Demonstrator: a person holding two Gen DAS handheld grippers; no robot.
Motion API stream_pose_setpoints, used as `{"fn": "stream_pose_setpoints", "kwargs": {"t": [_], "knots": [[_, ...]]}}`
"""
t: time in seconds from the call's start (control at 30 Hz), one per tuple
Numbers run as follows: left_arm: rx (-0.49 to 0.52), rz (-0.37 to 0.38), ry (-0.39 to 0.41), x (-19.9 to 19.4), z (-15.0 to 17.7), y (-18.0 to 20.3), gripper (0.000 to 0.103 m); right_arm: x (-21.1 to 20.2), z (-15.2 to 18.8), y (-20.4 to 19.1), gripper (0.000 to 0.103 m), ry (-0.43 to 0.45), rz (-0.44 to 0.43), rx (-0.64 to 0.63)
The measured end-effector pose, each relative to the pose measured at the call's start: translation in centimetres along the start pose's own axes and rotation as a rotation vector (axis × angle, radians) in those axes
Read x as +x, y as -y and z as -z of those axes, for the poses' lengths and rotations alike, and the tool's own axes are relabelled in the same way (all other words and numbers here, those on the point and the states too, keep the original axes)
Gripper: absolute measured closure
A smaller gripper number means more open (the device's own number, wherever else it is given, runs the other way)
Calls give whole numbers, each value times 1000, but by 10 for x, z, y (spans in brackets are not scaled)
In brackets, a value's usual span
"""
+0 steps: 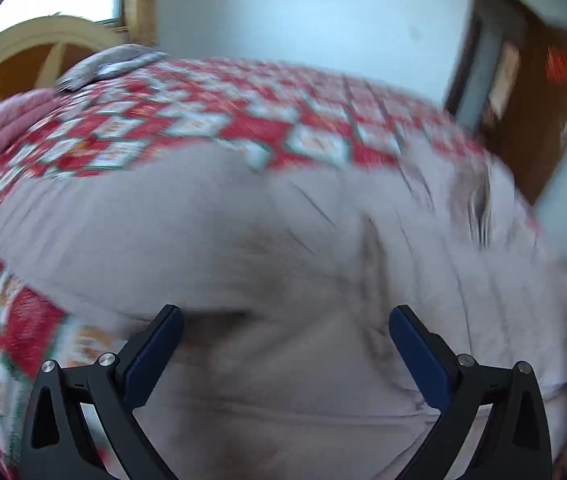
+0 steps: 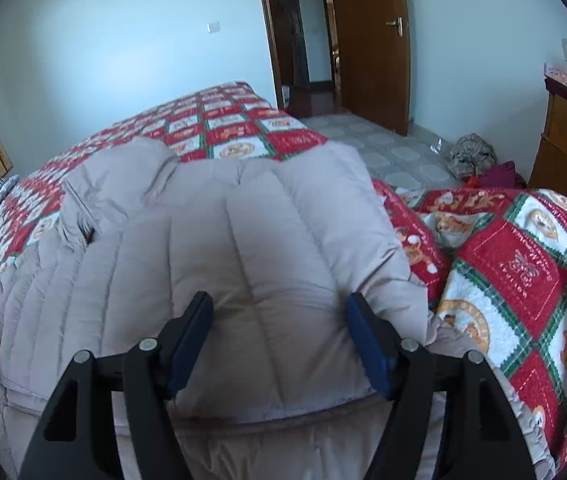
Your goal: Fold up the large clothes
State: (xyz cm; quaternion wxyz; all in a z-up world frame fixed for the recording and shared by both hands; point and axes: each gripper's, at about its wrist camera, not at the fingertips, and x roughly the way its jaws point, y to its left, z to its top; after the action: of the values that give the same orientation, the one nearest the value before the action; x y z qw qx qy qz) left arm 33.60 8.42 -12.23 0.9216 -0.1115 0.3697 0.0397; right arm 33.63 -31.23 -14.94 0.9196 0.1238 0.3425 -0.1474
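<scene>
Quilt (image 2: pixel 515 264) bears folded coat (image 2: pixel 243 240), lengthwise toward door (image 2: pixel 375 40); both grippers (image 1: pixel 285 320) (image 2: pixel 279 308) released.

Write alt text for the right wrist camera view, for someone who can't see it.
A pale quilted puffer coat lies partly folded on a bed with a red, white and green patchwork quilt; the open right gripper hangs just over it, holding nothing. Behind are a brown wooden door and tiled floor.

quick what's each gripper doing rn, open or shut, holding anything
Left gripper: open, holding nothing, over the padded coat.
Right gripper: open, jaws either side of the coat's folded part, not clamped.
</scene>
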Motion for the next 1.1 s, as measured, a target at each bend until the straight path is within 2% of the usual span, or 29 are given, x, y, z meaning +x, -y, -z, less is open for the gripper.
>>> {"fn": "stream_pose_setpoints", "kwargs": {"t": [0.07,0.17,0.23,0.3,0.37,0.43,0.5,0.6,0.67,0.7,0.77,0.83,0.9,1.0,1.1], "knots": [[-97,-26,49,-14,-11,-40,1,0,1,0,30,-4,4,-4],[-289,-159,93,-25,-26,-127,1,-5,5,-3,30,-2,10,-11],[-418,-232,95,-23,-32,-188,1,-4,5,-4,30,-4,16,-18],[-524,-271,112,-23,-32,-234,1,-3,6,-6,29,-6,25,-26],[-588,-293,118,-19,-33,-264,1,-2,6,-7,29,-10,32,-33],[-608,-313,110,-8,-36,-284,1,-1,7,-8,28,-13,37,-38],[-618,-319,86,4,-38,-295,2,-1,7,-8,28,-15,40,-41],[-696,-311,44,16,-28,-304,15,1,7,-9,27,-20,44,-45],[-686,-327,87,17,-28,-300,15,2,8,-9,27,-24,46,-47],[-669,-326,88,19,-30,-295,19,3,8,-9,27,-27,47,-48],[-627,-313,78,25,-35,-289,40,3,8,-10,26,-30,48,-49],[-617,-335,81,32,-38,-294,81,4,8,-10,26,-32,50,-52],[-641,-257,86,36,-38,-300,92,4,8,-9,26,-32,49,-52],[-589,-234,98,30,-44,-291,96,5,9,-10,25,-34,48,-50],[-493,-204,170,6,-56,-264,97,5,9,-9,25,-35,45,-47]]}}
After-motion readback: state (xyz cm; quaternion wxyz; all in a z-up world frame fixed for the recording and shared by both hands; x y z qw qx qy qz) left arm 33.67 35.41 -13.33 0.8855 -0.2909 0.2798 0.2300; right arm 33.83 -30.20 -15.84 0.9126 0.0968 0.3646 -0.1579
